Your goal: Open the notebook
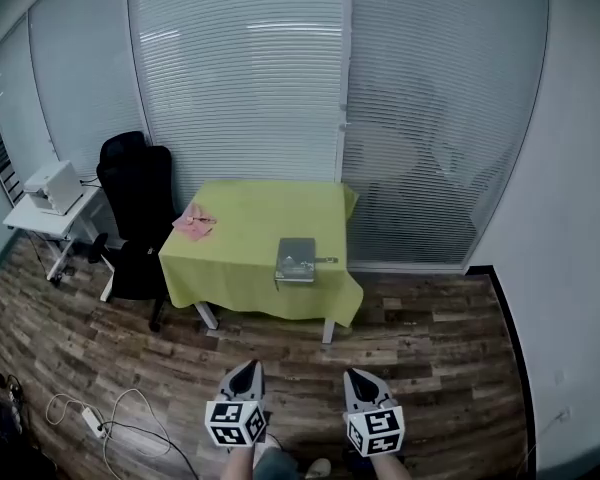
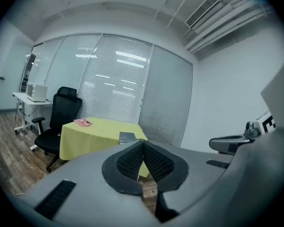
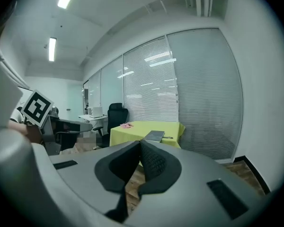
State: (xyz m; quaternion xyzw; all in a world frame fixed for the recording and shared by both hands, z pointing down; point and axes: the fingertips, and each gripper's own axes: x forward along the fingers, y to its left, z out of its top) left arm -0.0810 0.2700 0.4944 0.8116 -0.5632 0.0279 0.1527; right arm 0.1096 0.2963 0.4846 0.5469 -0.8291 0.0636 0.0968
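A closed grey notebook lies near the front edge of a table under a yellow-green cloth, with a pen beside it on the right. The notebook also shows far off in the left gripper view, and the notebook in the right gripper view. My left gripper and right gripper hang side by side over the wooden floor, well short of the table. Both are shut with nothing between the jaws.
A black office chair stands left of the table, and a white side table with a printer is further left. A pink item lies on the cloth's left side. Cables and a power strip lie on the floor.
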